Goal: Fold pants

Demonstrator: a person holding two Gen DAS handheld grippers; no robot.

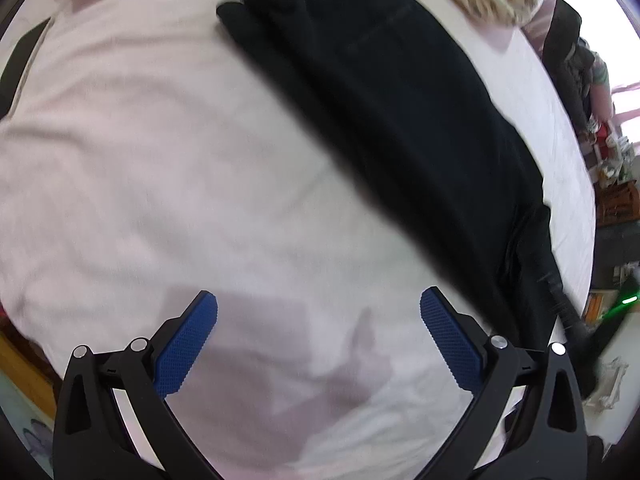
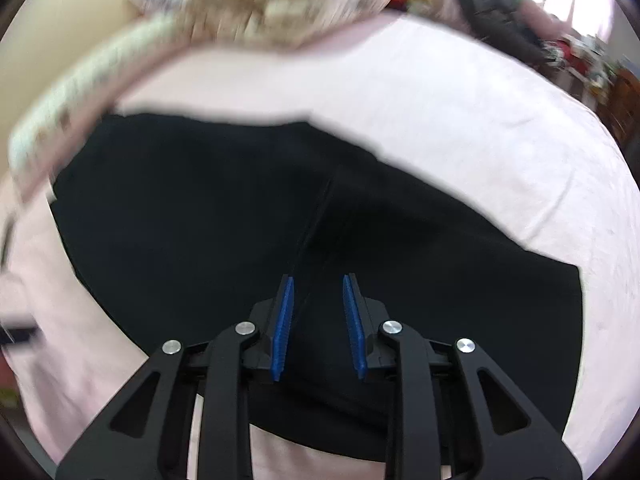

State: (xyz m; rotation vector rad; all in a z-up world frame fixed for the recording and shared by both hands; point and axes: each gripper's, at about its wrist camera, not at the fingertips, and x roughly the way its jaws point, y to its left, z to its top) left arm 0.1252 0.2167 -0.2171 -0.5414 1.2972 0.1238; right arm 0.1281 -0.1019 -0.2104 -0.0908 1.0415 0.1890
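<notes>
Pants: black pants (image 1: 400,112) lie on the pink bed sheet (image 1: 140,160), spread long and fairly flat; in the left wrist view they run from the far top down to the right edge.
Fold state: we judge a lengthwise fold is already in, since the right wrist view shows layered edges and a seam line (image 2: 320,216) running toward us. A crosswise fold still looks due.
Handling: soft, limp, light cloth; it will sag and drag on the sheet, not slippery. We would pinch through all layers at an end corner or hem, one in each hand-held gripper, and lift together.
Right hand-held gripper (image 2: 318,320): over the pants, jaws narrowly apart, blue pads (image 2: 284,320) either side of the seam ridge; we cannot tell whether cloth is pinched.
Left hand-held gripper (image 1: 318,344): jaws wide apart, nothing between them, above bare sheet, well apart from the pants.
Bed surroundings: patterned bedding (image 2: 280,0) heaped at the far edge; room clutter beyond, blurred.
</notes>
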